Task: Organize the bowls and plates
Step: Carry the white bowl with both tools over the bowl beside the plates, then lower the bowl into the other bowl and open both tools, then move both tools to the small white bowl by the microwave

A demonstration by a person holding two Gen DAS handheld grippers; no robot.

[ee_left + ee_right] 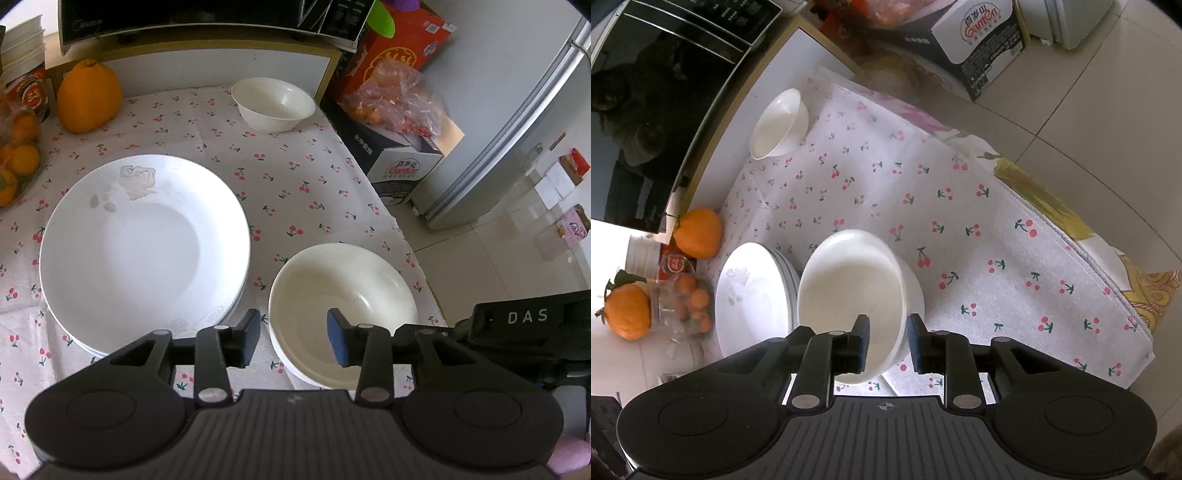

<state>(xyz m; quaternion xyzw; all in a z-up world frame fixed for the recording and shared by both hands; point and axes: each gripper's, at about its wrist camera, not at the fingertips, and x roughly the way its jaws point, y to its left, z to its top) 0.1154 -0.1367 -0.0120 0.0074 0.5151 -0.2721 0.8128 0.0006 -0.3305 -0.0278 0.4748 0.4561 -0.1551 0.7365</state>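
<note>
a cherry-printed tablecloth point(295, 177) covers a small table set against a white cabinet with a black microwave point(207, 18) on top, with tiled floor and a fridge beyond the table edge. in the left wrist view, a stack of white plates point(144, 251) is seen just ahead of and outside the left-hand jaw, and stacked white bowls point(343, 310) lie ahead of and partly between the jaws, the near rim passing under the gap. a small bowl point(273, 103) stands well ahead, far beyond the fingertips, near the cabinet. the left gripper point(293, 341) is held above the table, tilted downward, its jaws parted wide with nothing between the blue pads. the right gripper point(886, 343) is angled down toward the bowl stack from the table's outer side; its jaws are set partly apart astride the near wall of the top bowl point(849, 295), one pad inside the rim and one outside. whether the pads are pressing on the wall cannot be told, since a sliver of gap seems to remain. the glazed ceramic is judged stiff, fairly heavy, slick and breakable, so a hold across the rim wall, pinched firmly and lifted level, is thought safest. oranges point(698, 232) are seen far off to the left of the jaws.
</note>
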